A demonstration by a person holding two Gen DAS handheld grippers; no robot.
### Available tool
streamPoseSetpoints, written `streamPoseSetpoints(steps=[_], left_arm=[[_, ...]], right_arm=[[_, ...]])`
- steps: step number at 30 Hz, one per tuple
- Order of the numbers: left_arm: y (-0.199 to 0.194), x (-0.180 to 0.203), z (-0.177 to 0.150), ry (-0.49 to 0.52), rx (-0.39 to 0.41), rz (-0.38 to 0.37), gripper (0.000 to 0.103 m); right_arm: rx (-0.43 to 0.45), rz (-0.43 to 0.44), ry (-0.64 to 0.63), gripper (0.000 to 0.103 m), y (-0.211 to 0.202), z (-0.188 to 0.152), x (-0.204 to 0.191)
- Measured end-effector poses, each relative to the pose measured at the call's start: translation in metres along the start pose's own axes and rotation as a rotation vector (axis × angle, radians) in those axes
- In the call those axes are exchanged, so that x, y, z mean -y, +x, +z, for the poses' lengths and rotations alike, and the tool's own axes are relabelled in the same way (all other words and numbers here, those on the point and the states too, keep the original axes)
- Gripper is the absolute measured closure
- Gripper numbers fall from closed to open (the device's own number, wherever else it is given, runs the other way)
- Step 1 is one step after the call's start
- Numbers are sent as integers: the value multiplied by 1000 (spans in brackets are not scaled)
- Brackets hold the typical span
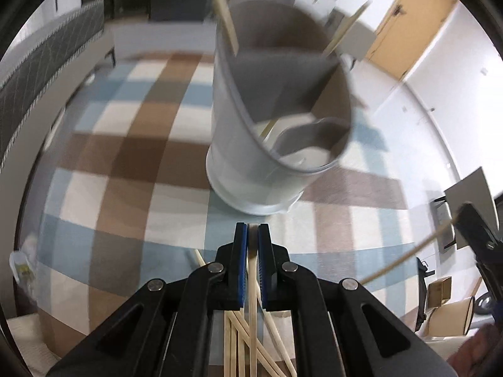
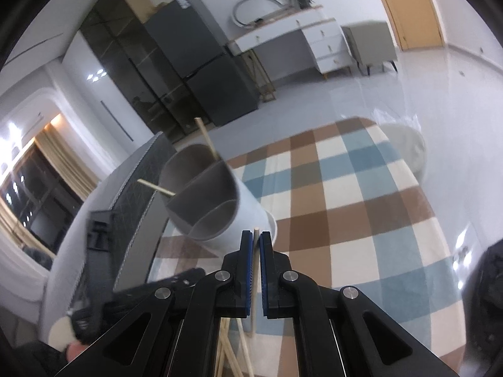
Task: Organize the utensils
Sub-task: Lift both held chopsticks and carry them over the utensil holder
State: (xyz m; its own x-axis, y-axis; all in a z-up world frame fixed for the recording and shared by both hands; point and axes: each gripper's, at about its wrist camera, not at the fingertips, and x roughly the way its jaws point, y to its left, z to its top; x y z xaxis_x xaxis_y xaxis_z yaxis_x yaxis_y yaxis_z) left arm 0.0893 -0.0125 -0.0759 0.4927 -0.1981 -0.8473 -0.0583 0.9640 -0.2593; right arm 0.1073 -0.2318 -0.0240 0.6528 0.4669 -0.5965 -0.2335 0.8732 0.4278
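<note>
A: Chopsticks pinched in both — left gripper clamping one chopstick, right gripper another.

B: Heading toward divided holder mid-table; risking slipping, clipping rim.

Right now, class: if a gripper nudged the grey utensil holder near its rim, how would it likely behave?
The utensil holder is tall over a narrow base, so it would probably tip rather than slide. Holding only two chopsticks, it is likely light. The checked tablecloth may add some grip.
</note>
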Motion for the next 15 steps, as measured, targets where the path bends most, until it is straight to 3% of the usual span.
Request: streamPoseSetpoints(steps=[5,8,15], left_arm=[[-38,-1,-1,56,125,-46,101],[-62,24,1,76,195,-67,101],[-80,31,5,96,317,-136,101]], right_arm=[[53,-14,-49,99,-16,-11,-15],[66,-23,-49,99,-24,-18,-20],[83,-35,-63,99,-36,-30,-36]])
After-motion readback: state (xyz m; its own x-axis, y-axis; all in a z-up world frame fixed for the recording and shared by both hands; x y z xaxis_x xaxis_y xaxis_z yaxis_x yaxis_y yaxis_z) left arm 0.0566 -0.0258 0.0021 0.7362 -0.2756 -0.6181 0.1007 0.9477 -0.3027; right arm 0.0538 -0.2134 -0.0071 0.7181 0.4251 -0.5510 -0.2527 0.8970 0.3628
